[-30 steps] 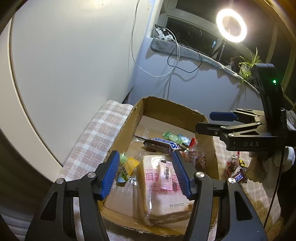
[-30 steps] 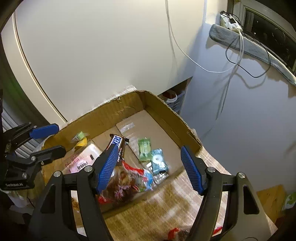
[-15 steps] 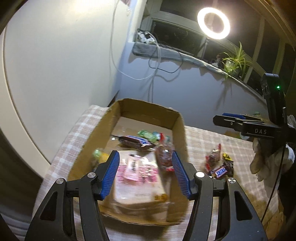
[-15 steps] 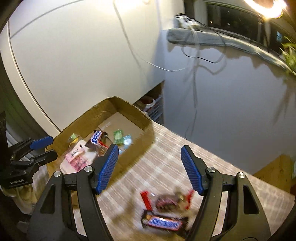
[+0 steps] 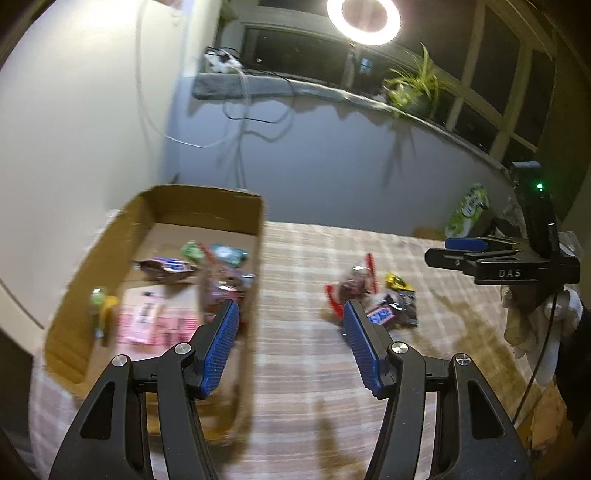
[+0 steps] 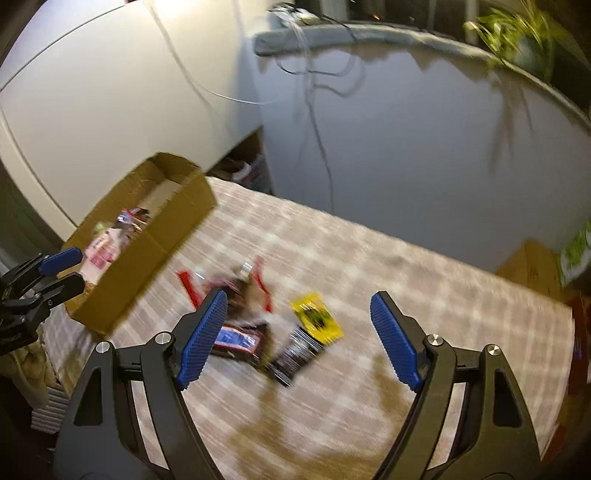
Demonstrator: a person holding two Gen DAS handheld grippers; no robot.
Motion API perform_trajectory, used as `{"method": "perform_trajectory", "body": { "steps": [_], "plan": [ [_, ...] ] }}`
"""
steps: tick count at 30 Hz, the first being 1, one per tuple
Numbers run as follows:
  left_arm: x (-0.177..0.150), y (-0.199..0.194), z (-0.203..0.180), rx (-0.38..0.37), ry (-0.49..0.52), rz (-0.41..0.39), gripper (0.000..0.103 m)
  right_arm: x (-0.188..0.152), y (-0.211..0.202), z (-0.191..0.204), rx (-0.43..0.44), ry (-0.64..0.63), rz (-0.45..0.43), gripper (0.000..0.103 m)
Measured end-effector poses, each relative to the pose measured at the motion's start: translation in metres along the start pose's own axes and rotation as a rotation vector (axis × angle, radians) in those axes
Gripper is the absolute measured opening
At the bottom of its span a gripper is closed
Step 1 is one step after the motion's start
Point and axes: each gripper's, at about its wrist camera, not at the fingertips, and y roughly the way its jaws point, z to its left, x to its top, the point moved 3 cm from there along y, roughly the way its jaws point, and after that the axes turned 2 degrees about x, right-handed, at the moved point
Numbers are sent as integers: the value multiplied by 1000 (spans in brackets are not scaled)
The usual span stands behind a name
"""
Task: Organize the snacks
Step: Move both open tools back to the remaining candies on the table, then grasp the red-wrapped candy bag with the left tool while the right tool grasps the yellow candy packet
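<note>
next snack being approached: right gripper point(image 6: 297, 338) empty, jaws opening over loose snacks point(image 6: 258, 317) on bench point(image 6: 369, 387); left gripper point(image 5: 290, 349) half-open, empty; grasp needed, then cardboard box point(image 6: 147, 254).

Home room, rigged for filming; checked beige cloth-covered table point(image 5: 332, 369) set in a corner of plain white walls point(image 5: 92, 129); dark multi-pane window point(image 5: 498, 92) with grey padded sill point(image 5: 295, 88); green spider plant in a pot point(image 5: 413, 88) on the sill; white power strip with trailing cables point(image 5: 221, 66) by the corner; glowing round ring light point(image 5: 364, 16) on a stand; open brown cardboard box point(image 5: 96, 266) of wrapped sweets on the table.
</note>
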Motion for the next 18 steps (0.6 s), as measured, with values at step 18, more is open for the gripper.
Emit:
{"method": "perform_trajectory", "body": {
  "steps": [18],
  "plan": [
    [10, 78, -63, -16, 164, 117, 58, -12, 51, -10, 44, -94, 118, 55]
  ]
}}
